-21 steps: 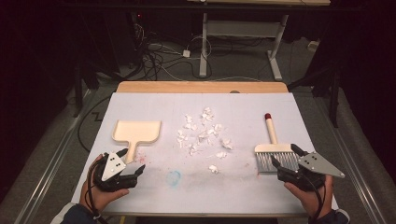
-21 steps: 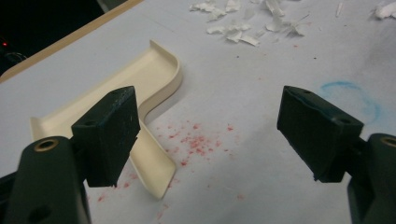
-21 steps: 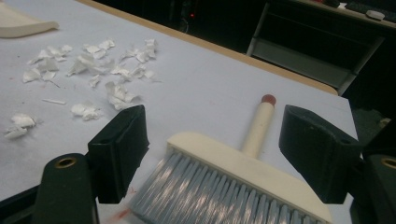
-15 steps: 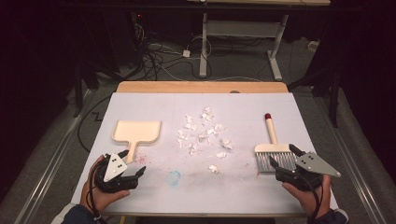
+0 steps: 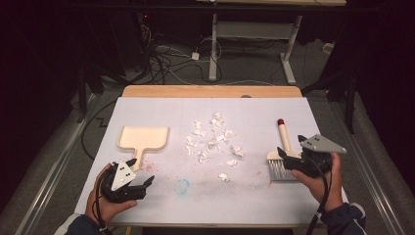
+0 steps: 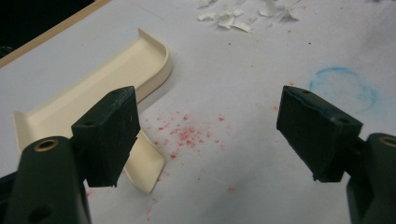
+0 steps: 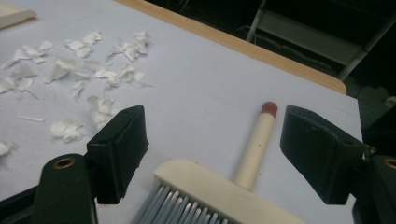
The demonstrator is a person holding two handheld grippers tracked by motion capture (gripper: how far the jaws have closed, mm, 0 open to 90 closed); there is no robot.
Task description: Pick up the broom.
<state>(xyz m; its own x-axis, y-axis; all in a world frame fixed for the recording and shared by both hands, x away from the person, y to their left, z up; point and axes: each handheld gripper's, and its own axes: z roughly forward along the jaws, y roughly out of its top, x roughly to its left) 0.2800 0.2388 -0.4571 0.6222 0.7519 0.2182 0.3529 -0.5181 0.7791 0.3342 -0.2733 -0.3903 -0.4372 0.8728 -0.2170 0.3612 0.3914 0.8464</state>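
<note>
A cream dustpan (image 5: pixel 144 138) lies at the left of the white table, its handle pointing toward me. My left gripper (image 5: pixel 141 171) hovers open just beyond the handle's end; its view shows the dustpan (image 6: pixel 102 84) beside the left jaw and nothing between the jaws of the left gripper (image 6: pixel 210 135). Torn white paper scraps (image 5: pixel 213 139) are scattered mid-table. At the right lies a cream brush (image 5: pixel 281 156) with grey bristles and a red-tipped handle. My right gripper (image 5: pixel 289 145) is open over it, and in its view the brush (image 7: pixel 210 191) lies between the apart jaws, untouched.
A blue chalk ring (image 5: pixel 182 186) and red specks (image 6: pixel 187 133) mark the table (image 5: pixel 244 205) near its front edge. The wooden far edge (image 5: pixel 210 91) borders dark floor with cables and a desk frame. Scraps (image 7: pixel 79 65) lie left of the brush.
My right gripper has moved forward over the brush head, toward its handle. The left gripper has barely shifted. Both stay open.
</note>
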